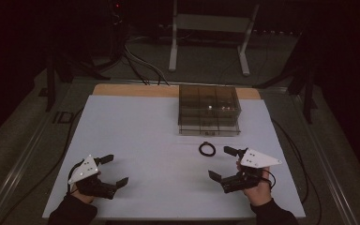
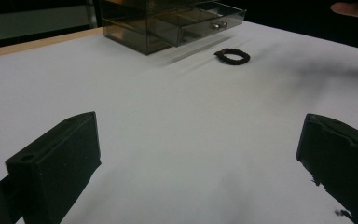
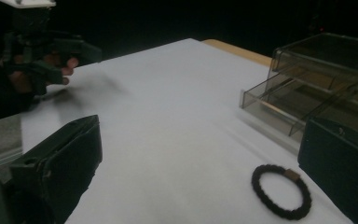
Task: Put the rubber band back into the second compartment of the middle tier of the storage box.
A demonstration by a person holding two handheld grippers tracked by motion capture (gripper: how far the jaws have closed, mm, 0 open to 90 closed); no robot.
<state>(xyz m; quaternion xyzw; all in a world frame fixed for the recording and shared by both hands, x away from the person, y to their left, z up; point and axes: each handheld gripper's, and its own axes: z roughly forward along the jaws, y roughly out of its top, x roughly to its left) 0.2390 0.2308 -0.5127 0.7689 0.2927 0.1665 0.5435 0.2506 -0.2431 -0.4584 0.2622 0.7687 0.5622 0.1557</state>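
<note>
White surface (image 1: 145,140) carries a hair tie (image 1: 207,149) near its right edge, before the drawer box (image 1: 209,110). Both grippers' fingers stand apart, empty. I would straddle the tie's band squarely with the right gripper (image 1: 226,164).

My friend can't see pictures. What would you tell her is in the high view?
A person's two hands each hold an open black tool, the left tool and the right tool, low over a white table. A small black hair tie lies just beyond the right one, in front of a smoky clear drawer box at the far edge.
</note>
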